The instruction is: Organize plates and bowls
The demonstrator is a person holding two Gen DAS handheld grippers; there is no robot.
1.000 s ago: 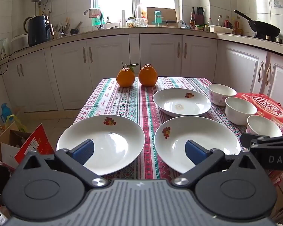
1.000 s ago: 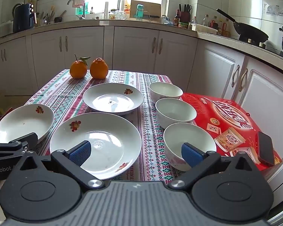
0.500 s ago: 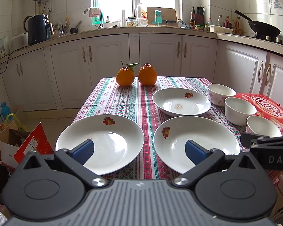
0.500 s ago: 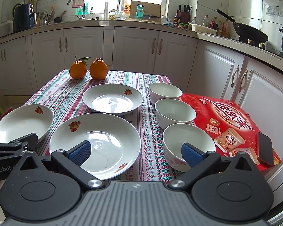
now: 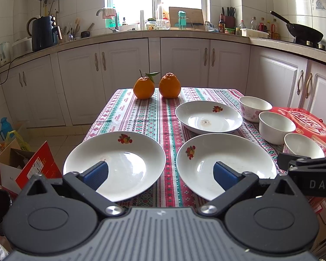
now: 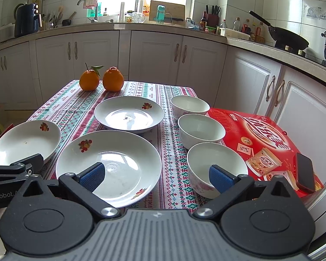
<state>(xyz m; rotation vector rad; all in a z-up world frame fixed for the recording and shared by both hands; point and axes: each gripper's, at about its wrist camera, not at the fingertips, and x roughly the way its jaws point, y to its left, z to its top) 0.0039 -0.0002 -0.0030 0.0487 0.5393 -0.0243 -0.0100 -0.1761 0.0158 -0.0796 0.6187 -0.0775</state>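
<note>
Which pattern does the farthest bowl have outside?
Pink flowers on white, farthest bowl, clearest in the left wrist view.

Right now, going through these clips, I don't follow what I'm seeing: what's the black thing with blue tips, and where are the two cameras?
Each picture comes from a camera on a handheld two-finger gripper, looking along its fingers. The left gripper and right gripper are both open, holding nothing. On the patterned tablecloth lie three plates, three bowls in a row, and two oranges. A red box carries a phone.
</note>
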